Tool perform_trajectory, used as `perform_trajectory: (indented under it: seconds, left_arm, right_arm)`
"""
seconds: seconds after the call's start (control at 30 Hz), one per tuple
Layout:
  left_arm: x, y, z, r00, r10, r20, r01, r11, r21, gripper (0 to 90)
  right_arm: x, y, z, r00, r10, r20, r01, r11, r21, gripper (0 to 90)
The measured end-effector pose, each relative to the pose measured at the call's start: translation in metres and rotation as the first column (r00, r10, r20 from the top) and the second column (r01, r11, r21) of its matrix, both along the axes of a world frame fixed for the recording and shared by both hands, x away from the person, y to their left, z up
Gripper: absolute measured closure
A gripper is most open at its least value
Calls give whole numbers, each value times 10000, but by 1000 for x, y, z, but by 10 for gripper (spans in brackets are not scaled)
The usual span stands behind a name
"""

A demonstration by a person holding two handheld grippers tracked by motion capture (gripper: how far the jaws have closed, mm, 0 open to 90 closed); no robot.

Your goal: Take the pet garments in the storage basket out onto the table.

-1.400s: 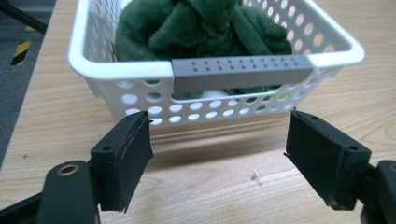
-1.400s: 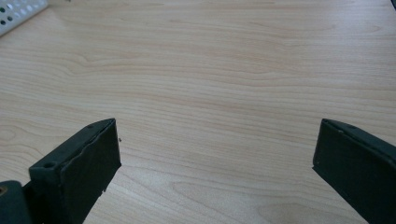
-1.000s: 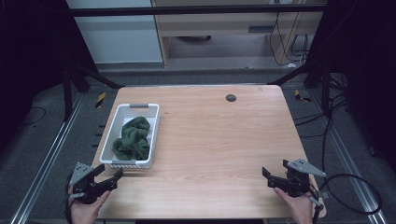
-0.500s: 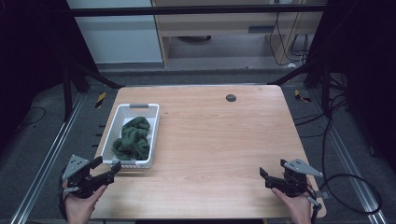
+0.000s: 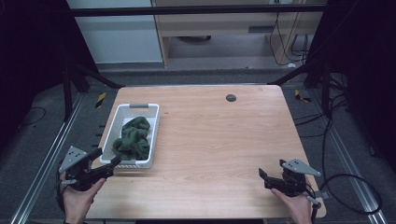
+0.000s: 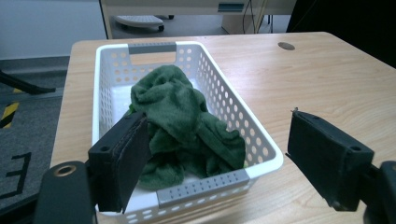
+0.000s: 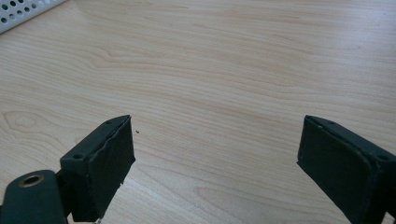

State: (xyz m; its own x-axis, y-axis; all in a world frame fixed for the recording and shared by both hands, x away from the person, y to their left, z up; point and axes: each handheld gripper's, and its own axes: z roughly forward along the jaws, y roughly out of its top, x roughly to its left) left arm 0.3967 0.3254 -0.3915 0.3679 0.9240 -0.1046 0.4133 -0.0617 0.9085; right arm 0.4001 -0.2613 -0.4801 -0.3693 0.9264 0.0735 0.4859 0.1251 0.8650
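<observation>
I am holding my left gripper (image 5: 108,166) with its jaws spread wide, and it is pointing at the near short end of the white basket (image 5: 150,135), just in front of it. In the left gripper view the two black padded jaws are standing one on each side of that basket (image 6: 266,151) end, gripping nothing. My right gripper (image 5: 267,178) is also gaping wide and empty, and it is waiting low over the bare wooden table (image 5: 224,140) at the near right corner, well apart from the basket.

The thing I am reaching for is the green towel (image 5: 133,139). It is lying crumpled in a heap inside the basket, more toward the near end. This towel (image 6: 184,126) is looking soft, light and fluffy, like terry cloth, so I think it is going to sag and unfold when lifted, but not slip. I judge the high ridge of the heap is the best place for pinching.

The basket is rigid plastic, rectangular, with round holes in the walls and grey handle strips. The table is smooth pale wood grain.
</observation>
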Motion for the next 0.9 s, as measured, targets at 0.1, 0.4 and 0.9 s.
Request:
perform_trajectory:
  seconds: [0.1, 0.4, 0.9]
  left_arm:
    - [4, 0, 3, 10000, -29, 9, 30, 9999, -126, 204]
    - [16, 1, 7, 10000, -40, -65, 39, 10000, -88, 204]
    - [45, 1, 13, 9996, 125, -270, -127, 9999, -72, 207]
  right_arm:
    - [0, 1, 0, 10000, 81, 25, -81, 10000, 4, 99]
    - [1, 3, 1, 9997, 62, 245, -56, 9997, -229, 94]
    - [3, 3, 0, 9997, 188, 129, -185, 9996, -201, 95]
